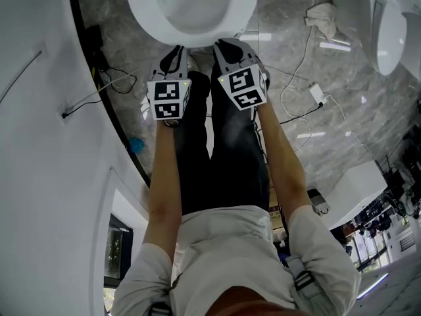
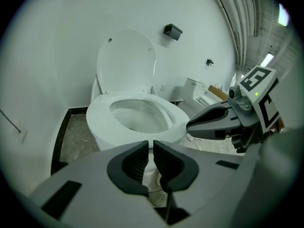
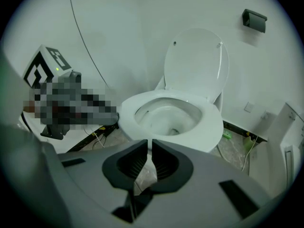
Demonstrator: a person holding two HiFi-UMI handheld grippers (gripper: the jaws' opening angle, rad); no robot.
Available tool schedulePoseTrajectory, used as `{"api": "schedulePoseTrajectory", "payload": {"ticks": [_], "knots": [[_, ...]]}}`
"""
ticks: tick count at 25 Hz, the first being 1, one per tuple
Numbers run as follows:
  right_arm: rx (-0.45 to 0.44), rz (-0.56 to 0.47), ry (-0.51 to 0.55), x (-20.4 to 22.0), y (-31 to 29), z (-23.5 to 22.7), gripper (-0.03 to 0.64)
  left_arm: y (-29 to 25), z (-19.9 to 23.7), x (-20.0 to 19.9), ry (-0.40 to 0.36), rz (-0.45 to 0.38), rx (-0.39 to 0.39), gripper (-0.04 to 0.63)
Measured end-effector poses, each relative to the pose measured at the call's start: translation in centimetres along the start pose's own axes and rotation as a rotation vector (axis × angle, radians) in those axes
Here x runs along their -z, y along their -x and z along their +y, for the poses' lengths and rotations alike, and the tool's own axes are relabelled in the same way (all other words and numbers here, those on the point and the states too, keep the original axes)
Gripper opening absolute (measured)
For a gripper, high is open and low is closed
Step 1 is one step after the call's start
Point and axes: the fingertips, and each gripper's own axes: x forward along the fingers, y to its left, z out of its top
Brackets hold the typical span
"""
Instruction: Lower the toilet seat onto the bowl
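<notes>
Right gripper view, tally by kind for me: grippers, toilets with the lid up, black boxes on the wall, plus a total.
Grippers: 2 (right gripper, left gripper)
Toilet with lid up: 1
Black box on wall: 1
Total: 4

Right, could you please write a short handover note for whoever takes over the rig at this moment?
Left claw: shut, empty.
Right claw: shut, empty, beside it.
White oval plastic toilet seat lies flat on the white ceramic bowl, just ahead of both claws; white lid stands upright.
Done: seat appears lowered.
Left: only withdrawing the claws.
</notes>
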Motion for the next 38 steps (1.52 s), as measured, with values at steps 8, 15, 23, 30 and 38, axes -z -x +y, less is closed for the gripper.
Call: {"api": "schedulePoseTrajectory", "payload": {"ticks": [8,15,23,30,38], "knots": [[-0.028,0.042,0.0,1.4,-1.4,0.2,0.044,-1.2,0.1,1.7,0.014,0.045,0.008,0.029],[-0.039,0.073,-0.004,2.8,-3.0,0.3,0.044,-2.6,0.5,3.3,0.018,0.078,0.013,0.029],[-0.04,0.109,-0.006,4.1,-4.5,0.4,0.044,-3.9,0.9,4.8,0.019,0.114,0.02,0.029],[-0.026,0.124,-0.021,4.7,-5.5,0.0,0.044,-4.9,1.0,5.8,0.033,0.134,0.029,0.043],[-0.012,0.112,-0.033,4.1,-5.5,-1.2,0.044,-6.2,0.8,6.8,0.05,0.177,0.047,0.084]]}}
